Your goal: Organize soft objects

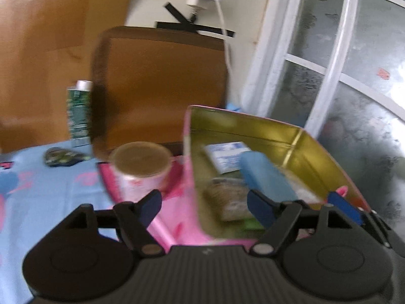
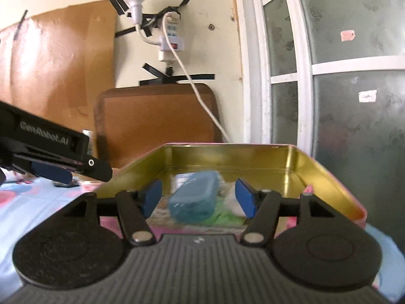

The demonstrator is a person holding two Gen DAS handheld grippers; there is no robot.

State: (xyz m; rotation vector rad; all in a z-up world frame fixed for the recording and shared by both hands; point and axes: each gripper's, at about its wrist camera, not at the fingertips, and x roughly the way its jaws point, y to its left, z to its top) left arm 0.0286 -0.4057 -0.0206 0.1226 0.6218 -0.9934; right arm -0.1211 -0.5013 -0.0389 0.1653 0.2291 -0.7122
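A pink tin box with a gold inside (image 1: 253, 131) (image 2: 253, 157) stands open on the blue cloth. In it lie a soft blue pack (image 1: 265, 174) (image 2: 195, 197), a white and blue packet (image 1: 225, 157), a brownish bundle (image 1: 227, 197) and something green (image 2: 220, 217). My left gripper (image 1: 205, 210) is open and empty over the box's left wall. My right gripper (image 2: 198, 200) is open and empty just in front of the box, its fingers either side of the blue pack. The right gripper's blue finger (image 1: 344, 206) shows at the box's right rim.
A pink cup with a brown lid (image 1: 141, 169) stands left of the box on a pink lid. A green can (image 1: 79, 111) and a dark wrapper (image 1: 63, 157) sit further left. A brown board (image 1: 162, 86) leans on the wall; a window (image 2: 341, 76) is to the right.
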